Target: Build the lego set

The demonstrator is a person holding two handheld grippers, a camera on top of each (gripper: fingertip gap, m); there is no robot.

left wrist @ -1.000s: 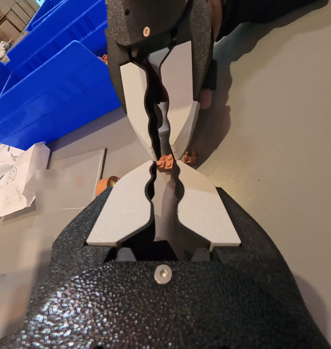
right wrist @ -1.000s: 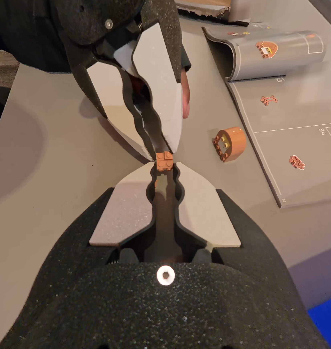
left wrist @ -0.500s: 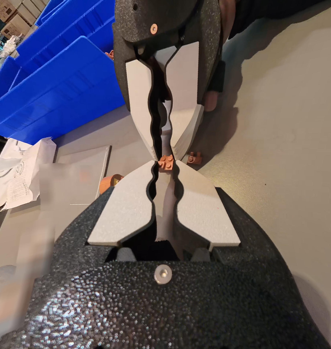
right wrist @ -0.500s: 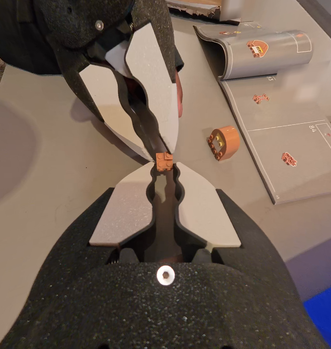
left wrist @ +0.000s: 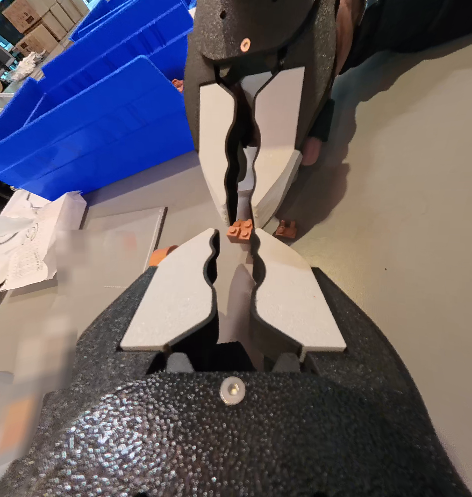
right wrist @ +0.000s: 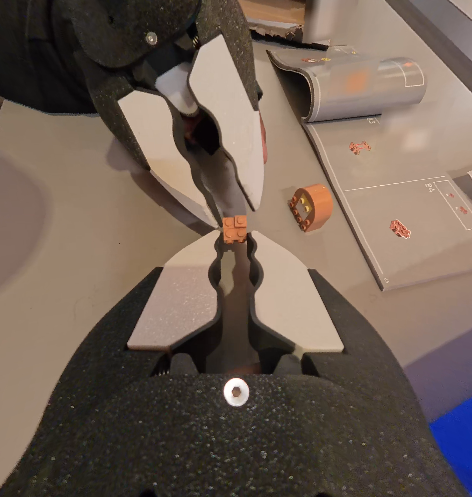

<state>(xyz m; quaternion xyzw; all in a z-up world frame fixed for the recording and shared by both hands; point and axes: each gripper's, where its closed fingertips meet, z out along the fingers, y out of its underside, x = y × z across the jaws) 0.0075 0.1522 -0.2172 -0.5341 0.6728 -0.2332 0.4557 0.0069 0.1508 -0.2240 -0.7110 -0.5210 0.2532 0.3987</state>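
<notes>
- Left gripper [left wrist: 236, 233] loosened: left pad now clear of the small brown brick assembly [left wrist: 239, 231].
- Right gripper [right wrist: 234, 236] pinching it, unchanged; handover seemingly done.

Print on three items, wording not copied.
Open grey booklet [right wrist: 391, 215] on the counter [right wrist: 68, 269]: small white page numbers at the page corners, a step number beside a white-outlined box, and brick diagrams. Crumpled white paper sheet [left wrist: 27, 242] beside it: fine print and a round mark, too small to read. Cardboard boxes [left wrist: 33, 27] far back: illegible labels.
</notes>
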